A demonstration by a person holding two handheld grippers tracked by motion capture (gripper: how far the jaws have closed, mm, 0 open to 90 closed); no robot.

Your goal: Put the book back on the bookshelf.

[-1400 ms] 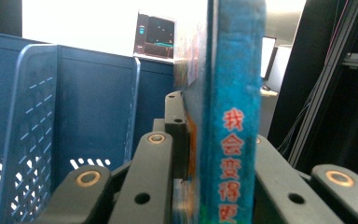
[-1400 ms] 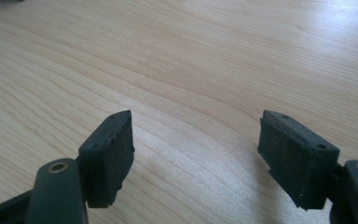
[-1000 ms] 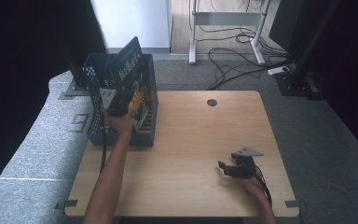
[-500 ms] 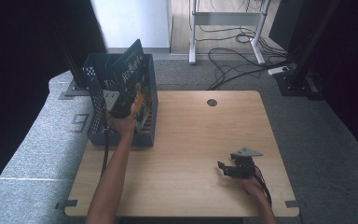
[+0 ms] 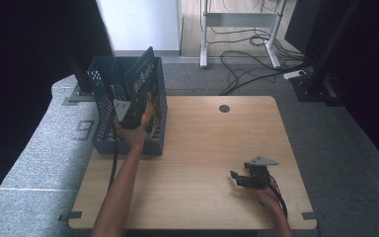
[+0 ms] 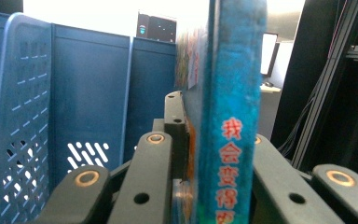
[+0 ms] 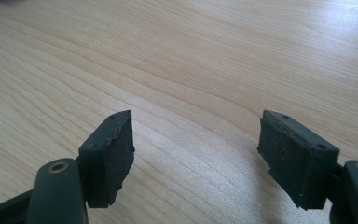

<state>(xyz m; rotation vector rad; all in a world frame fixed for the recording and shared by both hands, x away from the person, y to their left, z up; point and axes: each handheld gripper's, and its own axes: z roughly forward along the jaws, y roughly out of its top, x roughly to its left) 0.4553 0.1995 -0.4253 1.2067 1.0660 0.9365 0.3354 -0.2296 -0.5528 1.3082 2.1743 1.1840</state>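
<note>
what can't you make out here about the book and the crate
- Book title: in the left gripper view the bottom edge cuts off the red characters.
- Book cover: high view, too small to read; the left gripper covers its lower part.
- Blue crate contents: its walls and the book hide the inside.

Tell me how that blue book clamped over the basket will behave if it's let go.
The book looks stiff: it stays flat while the left gripper pinches just its lower edge. It stands tilted in the blue basket, so it would probably tip against a wall. Its cover seems glossy, perhaps slippery.
</note>
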